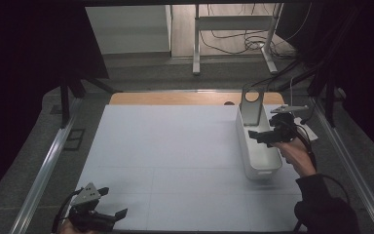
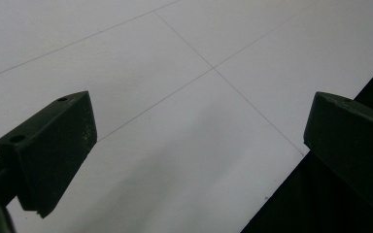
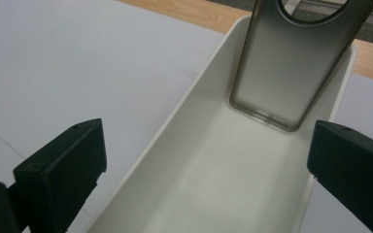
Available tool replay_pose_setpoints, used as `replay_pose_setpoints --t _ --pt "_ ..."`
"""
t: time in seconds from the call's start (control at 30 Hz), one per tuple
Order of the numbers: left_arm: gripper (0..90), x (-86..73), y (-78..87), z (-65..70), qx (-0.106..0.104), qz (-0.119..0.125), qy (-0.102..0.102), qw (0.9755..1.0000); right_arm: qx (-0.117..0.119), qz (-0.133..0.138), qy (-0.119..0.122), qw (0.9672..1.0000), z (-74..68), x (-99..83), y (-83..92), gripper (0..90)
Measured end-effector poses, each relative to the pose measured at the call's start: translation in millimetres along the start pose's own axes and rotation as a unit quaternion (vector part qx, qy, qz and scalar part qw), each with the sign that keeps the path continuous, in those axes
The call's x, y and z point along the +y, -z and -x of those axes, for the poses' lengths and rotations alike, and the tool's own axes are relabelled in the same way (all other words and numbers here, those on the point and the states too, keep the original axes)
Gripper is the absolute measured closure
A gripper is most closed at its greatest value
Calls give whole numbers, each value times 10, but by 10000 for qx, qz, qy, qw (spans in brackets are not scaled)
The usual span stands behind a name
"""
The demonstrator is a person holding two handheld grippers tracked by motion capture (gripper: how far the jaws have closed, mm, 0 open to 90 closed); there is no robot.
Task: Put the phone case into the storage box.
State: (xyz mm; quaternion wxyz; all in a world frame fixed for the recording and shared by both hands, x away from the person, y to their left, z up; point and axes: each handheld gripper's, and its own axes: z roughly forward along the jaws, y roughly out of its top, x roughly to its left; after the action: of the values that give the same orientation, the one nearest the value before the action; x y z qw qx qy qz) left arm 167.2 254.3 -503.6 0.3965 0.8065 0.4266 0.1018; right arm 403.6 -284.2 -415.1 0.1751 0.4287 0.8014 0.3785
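The left hand-held gripper [image 1: 113, 202] rests low at the near corner of the white worktop [image 1: 175, 146], jaws apart and holding nothing, likely just waiting out of the way. The right hand-held gripper [image 1: 257, 135] hovers over the long white bin [image 1: 263, 165], jaws wide and let go. Just ahead of it, the clear phone case [image 3: 291, 73] leans upright against the bin's far wall, so it stands up.

1. Left gripper [image 1: 111, 202]: matte black, blocky jaw pads with small screw holes, grey three-cornered plate on top, black cable trailing.
2. Right gripper [image 1: 256, 136]: same black build, grey plate, black cable.
3. Dark long sleeve [image 1: 321, 204].
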Motion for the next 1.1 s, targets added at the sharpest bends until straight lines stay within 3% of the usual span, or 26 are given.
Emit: replay_pose_setpoints --t 0.1,0.37,1.1 --pt "0 -1 2 -1 38 11 18 10000 -71 -20 31 10000 -76 -41 51 0" --pt "0 -5 13 -4 70 55 71 9999 4 -20 57 10000 -236 -171 180 0" --pt "0 0 8 24 134 -11 -19 9999 -106 -130 110 9998 -496 -551 494 0"
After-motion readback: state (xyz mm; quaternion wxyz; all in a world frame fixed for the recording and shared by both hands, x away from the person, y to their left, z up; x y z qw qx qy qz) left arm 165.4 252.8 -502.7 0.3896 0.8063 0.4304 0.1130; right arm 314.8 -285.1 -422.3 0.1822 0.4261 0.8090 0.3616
